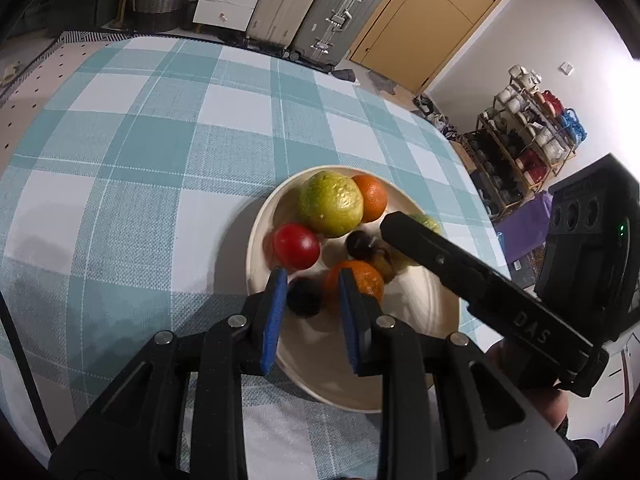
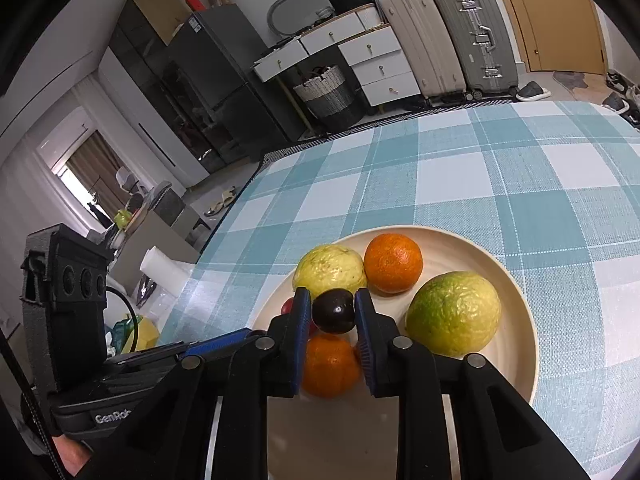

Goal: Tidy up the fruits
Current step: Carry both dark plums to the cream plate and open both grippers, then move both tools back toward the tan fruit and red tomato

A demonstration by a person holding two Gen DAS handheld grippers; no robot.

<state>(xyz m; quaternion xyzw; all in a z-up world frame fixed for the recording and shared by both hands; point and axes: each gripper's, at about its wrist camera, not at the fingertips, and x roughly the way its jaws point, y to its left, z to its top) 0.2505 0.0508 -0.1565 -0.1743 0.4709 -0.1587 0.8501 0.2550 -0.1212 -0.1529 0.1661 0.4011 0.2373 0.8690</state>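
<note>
A cream plate (image 1: 420, 344) (image 2: 516, 320) on the checked tablecloth holds several fruits: a large green-yellow citrus (image 1: 330, 204) (image 2: 454, 312), a yellow one (image 2: 330, 270), two oranges (image 1: 371, 197) (image 1: 360, 282) (image 2: 394, 257) (image 2: 330, 364), a red fruit (image 1: 296, 246) and dark round fruits (image 1: 304, 296) (image 1: 360, 242). My left gripper (image 1: 312, 292) is open over the plate, its tips either side of a dark fruit and beside an orange. My right gripper (image 2: 333, 312) is shut on a dark fruit (image 2: 334, 311), held above the plate.
The table's far edge (image 2: 360, 128) faces suitcases (image 2: 472, 32), a white drawer unit (image 2: 372, 60) and a woven basket (image 2: 326, 92). A shelf of cups (image 1: 528, 136) stands to the right in the left wrist view. The right gripper's body (image 1: 500, 300) crosses over the plate's right side.
</note>
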